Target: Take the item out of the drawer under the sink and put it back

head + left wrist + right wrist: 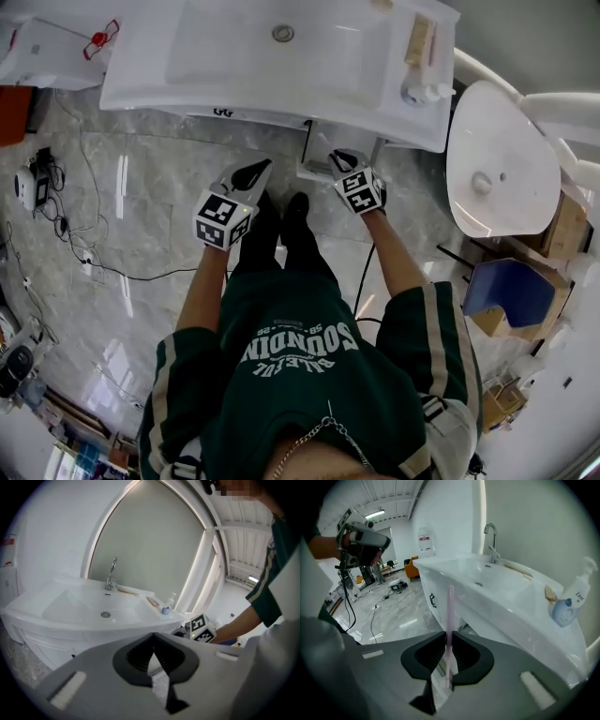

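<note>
A white sink (281, 56) stands in front of me, and a white drawer (317, 155) juts out from under its front edge. My right gripper (339, 159) is just in front of that drawer. In the right gripper view, the right gripper (448, 637) is shut on a thin pink stick-like item (450, 616) that stands up from between the jaws. My left gripper (258, 169) hangs to the left of the drawer, below the sink's edge. In the left gripper view, the left gripper (153, 639) has its jaws together with nothing between them.
A soap bottle (422, 91) and a wooden piece (418, 39) sit on the sink's right rim, and the faucet (491, 541) is at the back. A white oval fixture (497, 169) and a blue box (506, 286) stand at the right. Cables (56, 216) trail over the marble floor at the left.
</note>
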`<state>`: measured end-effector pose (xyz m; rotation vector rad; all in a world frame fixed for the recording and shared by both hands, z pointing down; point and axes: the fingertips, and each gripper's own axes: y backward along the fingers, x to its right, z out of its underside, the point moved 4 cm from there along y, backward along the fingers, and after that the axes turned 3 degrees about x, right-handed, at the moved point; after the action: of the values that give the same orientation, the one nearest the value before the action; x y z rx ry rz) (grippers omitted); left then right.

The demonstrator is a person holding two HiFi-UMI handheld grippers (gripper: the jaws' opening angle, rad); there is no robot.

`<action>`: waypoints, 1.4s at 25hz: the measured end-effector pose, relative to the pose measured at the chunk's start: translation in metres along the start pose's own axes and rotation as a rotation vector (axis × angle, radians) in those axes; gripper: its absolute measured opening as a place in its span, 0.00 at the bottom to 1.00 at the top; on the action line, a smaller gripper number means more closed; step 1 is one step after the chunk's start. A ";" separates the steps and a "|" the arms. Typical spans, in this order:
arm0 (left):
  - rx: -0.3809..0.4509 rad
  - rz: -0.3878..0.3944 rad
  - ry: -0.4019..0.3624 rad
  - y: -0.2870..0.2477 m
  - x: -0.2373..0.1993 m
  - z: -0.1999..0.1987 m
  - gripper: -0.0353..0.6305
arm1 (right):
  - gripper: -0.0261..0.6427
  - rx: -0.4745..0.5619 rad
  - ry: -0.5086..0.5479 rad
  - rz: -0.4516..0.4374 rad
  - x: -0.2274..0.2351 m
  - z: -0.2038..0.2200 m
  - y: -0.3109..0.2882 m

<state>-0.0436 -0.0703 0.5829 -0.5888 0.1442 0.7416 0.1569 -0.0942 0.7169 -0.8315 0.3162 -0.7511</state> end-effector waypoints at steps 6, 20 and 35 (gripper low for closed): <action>0.012 -0.018 0.026 -0.009 -0.004 0.008 0.13 | 0.11 -0.142 -0.017 0.010 0.019 0.039 -0.063; -0.029 -0.123 0.124 0.009 -0.032 0.063 0.13 | 0.11 -0.432 -0.065 0.076 0.049 0.114 -0.156; -0.074 -0.184 0.188 0.040 -0.055 0.093 0.13 | 0.12 -0.482 -0.085 0.047 0.041 0.119 -0.170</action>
<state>-0.1183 -0.0279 0.6592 -0.7321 0.2343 0.5140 0.1679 -0.1327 0.9252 -1.3018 0.4474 -0.5999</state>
